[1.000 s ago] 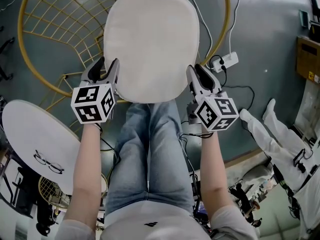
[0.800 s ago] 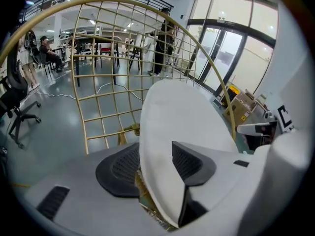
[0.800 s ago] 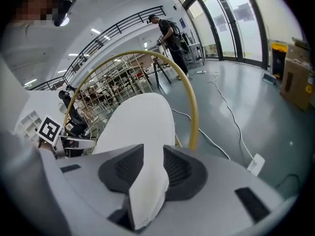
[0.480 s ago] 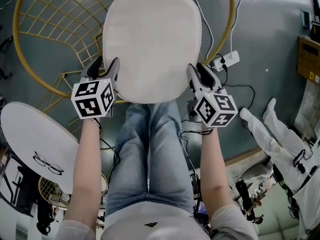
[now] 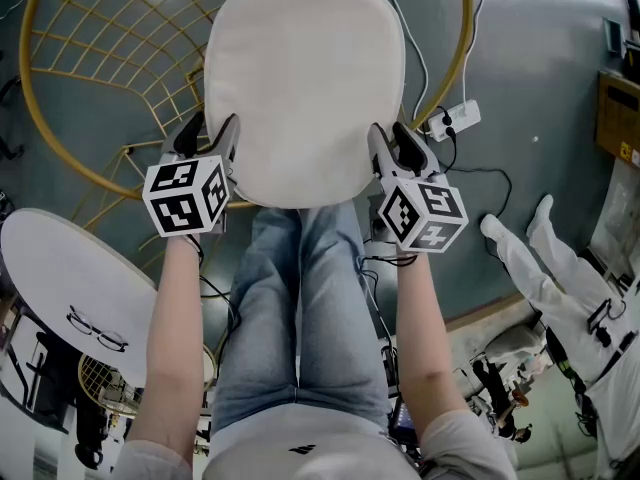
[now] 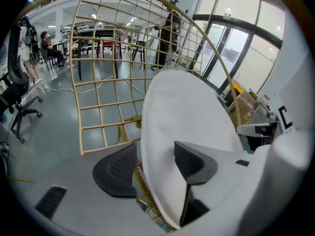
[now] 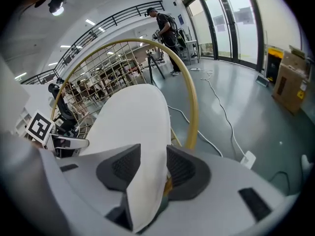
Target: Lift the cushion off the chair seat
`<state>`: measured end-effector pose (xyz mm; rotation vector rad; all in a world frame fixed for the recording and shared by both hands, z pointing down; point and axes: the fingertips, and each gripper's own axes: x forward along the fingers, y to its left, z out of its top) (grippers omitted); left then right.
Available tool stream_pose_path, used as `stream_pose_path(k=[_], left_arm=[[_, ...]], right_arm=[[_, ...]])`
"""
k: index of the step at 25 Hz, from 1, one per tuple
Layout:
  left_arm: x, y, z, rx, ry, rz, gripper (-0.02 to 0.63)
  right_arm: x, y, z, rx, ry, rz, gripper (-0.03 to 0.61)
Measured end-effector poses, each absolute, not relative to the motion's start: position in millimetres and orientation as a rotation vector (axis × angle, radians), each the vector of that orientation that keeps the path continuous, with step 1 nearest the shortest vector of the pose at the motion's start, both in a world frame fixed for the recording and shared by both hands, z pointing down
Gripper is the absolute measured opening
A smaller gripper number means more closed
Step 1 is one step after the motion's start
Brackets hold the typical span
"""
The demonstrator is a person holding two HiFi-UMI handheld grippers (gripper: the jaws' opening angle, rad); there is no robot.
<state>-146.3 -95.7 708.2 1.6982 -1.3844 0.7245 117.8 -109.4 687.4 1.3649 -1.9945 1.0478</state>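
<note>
A pale oval cushion (image 5: 300,78) lies across the gold wire chair (image 5: 110,58), its near edge over my knees. My left gripper (image 5: 205,133) stands at the cushion's left edge and my right gripper (image 5: 392,140) at its right edge. In the left gripper view the cushion (image 6: 187,112) runs between the jaws of the left gripper (image 6: 155,163), with a clear gap to the outer pad. In the right gripper view the cushion's edge (image 7: 133,117) passes between the jaws of the right gripper (image 7: 150,168), and gold wire shows beside one pad. Both pairs of jaws have just been opening and stand open around the cushion.
A round white table (image 5: 70,278) with a pair of glasses (image 5: 95,326) stands at the lower left. A white power strip (image 5: 452,120) and cables lie on the grey floor right of the chair. White padded shapes (image 5: 550,288) lie at the right. My jeans-clad legs (image 5: 295,298) are below the cushion.
Both grippers' jaws have spread wider around the cushion's edges. The right gripper's marker cube has shifted a little left and turned. The cushion has barely moved.
</note>
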Motion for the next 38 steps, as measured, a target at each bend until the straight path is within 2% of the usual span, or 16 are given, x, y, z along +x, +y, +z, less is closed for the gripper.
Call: stream_pose_path(k=[16, 30, 38], left_arm=[[-143, -100, 711, 1.696, -1.361, 0.726, 0.236], [-138, -107, 720, 1.7, -1.303, 0.773, 0.235], [-135, -107, 720, 1.691, -1.278, 0.772, 0.21]], right_arm=[[113, -117, 697, 1.459, -1.796, 0.984, 0.193], [107, -122, 706, 1.474, -1.767, 1.058, 0.193], [110, -121, 707, 1.451, -1.771, 1.041, 0.15]])
